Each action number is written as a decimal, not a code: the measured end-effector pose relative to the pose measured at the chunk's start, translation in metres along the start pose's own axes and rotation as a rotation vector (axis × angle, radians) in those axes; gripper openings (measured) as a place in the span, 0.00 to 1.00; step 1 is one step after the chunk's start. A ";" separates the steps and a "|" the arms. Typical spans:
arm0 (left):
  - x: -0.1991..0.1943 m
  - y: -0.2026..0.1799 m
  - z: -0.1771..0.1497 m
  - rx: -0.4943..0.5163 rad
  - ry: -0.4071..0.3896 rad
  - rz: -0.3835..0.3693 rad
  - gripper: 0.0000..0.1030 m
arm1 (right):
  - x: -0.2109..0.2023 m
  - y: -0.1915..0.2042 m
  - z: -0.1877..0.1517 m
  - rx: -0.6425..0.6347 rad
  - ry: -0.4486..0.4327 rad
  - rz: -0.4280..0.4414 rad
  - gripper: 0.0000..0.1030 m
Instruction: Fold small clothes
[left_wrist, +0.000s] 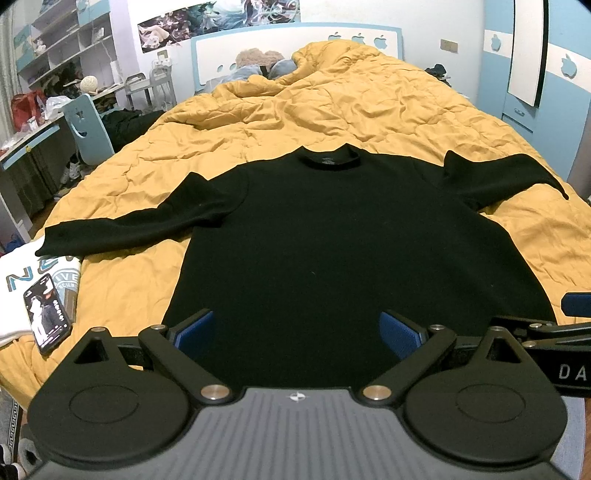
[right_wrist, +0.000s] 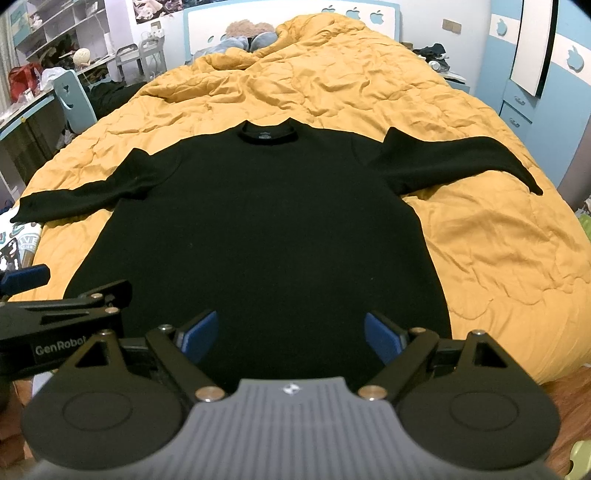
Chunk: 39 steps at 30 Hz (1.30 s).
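A black long-sleeved top (left_wrist: 332, 236) lies flat on the yellow quilt (left_wrist: 332, 110), collar away from me, both sleeves spread out to the sides. It also shows in the right wrist view (right_wrist: 266, 221). My left gripper (left_wrist: 297, 332) is open and empty, its blue pads over the hem at the near edge. My right gripper (right_wrist: 290, 336) is open and empty, also over the hem. The right gripper's finger (left_wrist: 576, 304) shows at the right edge of the left wrist view; the left gripper's finger (right_wrist: 26, 277) shows at the left of the right wrist view.
A phone (left_wrist: 46, 314) lies on a white printed garment (left_wrist: 22, 280) at the bed's left edge, beside the left sleeve cuff. Pillows (left_wrist: 258, 66) sit at the headboard. A desk and blue chair (left_wrist: 88, 125) stand left; a wardrobe (left_wrist: 535, 66) stands right.
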<state>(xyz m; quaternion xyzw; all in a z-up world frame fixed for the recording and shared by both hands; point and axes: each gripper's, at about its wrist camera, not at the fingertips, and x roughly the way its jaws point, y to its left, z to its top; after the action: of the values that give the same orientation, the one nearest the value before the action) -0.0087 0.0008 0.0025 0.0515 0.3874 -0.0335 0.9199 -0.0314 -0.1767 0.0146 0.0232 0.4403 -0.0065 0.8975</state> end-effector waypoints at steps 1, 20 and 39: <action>0.000 0.000 0.000 0.000 0.000 0.000 1.00 | 0.000 0.000 0.000 0.000 0.001 0.001 0.80; 0.001 -0.001 0.000 0.000 0.000 0.000 1.00 | 0.001 0.003 -0.002 -0.005 0.003 0.004 0.80; 0.018 0.014 0.013 -0.064 -0.008 -0.027 1.00 | 0.012 -0.006 0.006 0.000 -0.011 0.033 0.80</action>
<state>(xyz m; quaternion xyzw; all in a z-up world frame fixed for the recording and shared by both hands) 0.0146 0.0124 0.0000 0.0168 0.3851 -0.0336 0.9221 -0.0195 -0.1833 0.0087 0.0305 0.4350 0.0083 0.8999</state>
